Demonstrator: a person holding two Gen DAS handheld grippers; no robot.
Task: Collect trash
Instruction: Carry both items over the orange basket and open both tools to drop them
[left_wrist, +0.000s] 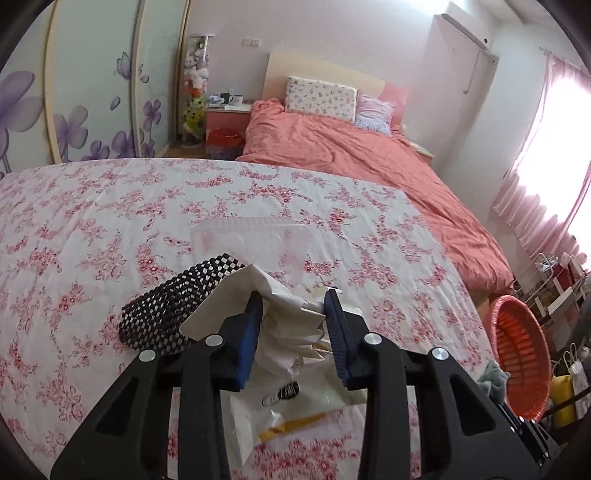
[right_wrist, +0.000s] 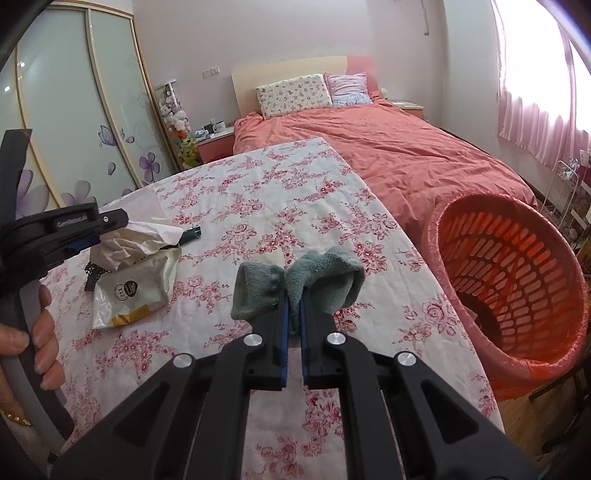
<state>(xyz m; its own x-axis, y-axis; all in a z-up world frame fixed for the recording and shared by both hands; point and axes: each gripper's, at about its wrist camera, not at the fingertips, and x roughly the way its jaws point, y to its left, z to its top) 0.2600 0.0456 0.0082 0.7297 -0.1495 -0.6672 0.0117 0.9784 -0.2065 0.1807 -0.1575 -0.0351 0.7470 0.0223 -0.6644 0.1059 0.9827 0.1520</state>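
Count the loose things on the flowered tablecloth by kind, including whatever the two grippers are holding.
Crumpled white paper: 1
White plastic bag with yellow stripe: 1
Clear plastic tray: 1
Black-and-white checkered item: 1
Small dark green item: 1
Green cloth: 1
Total: 6

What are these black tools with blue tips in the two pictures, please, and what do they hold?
They are hand-held grippers; a person carries one in each hand, and each has a camera looking along its fingers. In the left camera's picture, the left gripper closes around crumpled white paper. The right camera shows the right gripper shut on a green cloth, and the person's hand holding the other gripper. On the flowered bedcover lie a white plastic bag, a black-and-white checkered item and a clear plastic tray. An orange basket stands beside.
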